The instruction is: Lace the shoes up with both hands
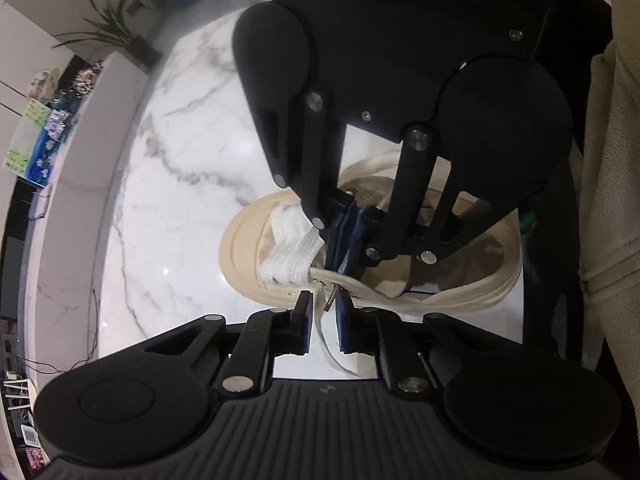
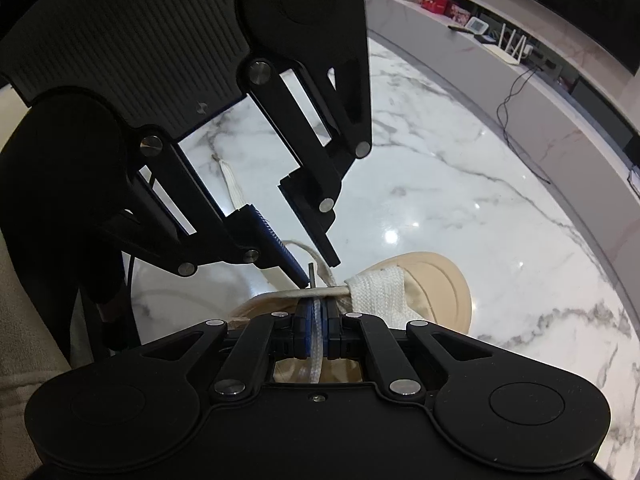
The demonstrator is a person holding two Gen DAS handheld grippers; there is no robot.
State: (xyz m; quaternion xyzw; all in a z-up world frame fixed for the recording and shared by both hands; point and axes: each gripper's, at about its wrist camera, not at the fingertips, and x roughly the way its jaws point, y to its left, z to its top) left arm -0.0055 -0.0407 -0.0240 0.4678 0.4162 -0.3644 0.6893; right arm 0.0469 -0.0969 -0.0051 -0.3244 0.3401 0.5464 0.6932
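Observation:
A beige shoe (image 1: 248, 248) lies on the marble table, toe to the left in the left wrist view, with wide white lacing (image 1: 288, 240) over its front. My right gripper (image 1: 352, 236) reaches down over the shoe's opening and is shut on a white lace strand (image 2: 316, 352) between its blue pads (image 2: 318, 316). At the shoe's near edge, a thin cream lace with a metal tip (image 1: 330, 300) runs between the fingers of my left gripper (image 1: 324, 312). Its jaws stand slightly apart, and the tip sits close to the right pad. Another lace end (image 2: 232, 184) lies behind on the table.
The white marble table (image 1: 180, 140) stretches left of the shoe. A low ledge along its far side carries small boxes (image 1: 40, 132), a router (image 2: 508, 44) and a cable (image 2: 516, 92). A plant (image 1: 112, 28) stands in the corner. A cream sleeve (image 1: 612, 200) is at the right.

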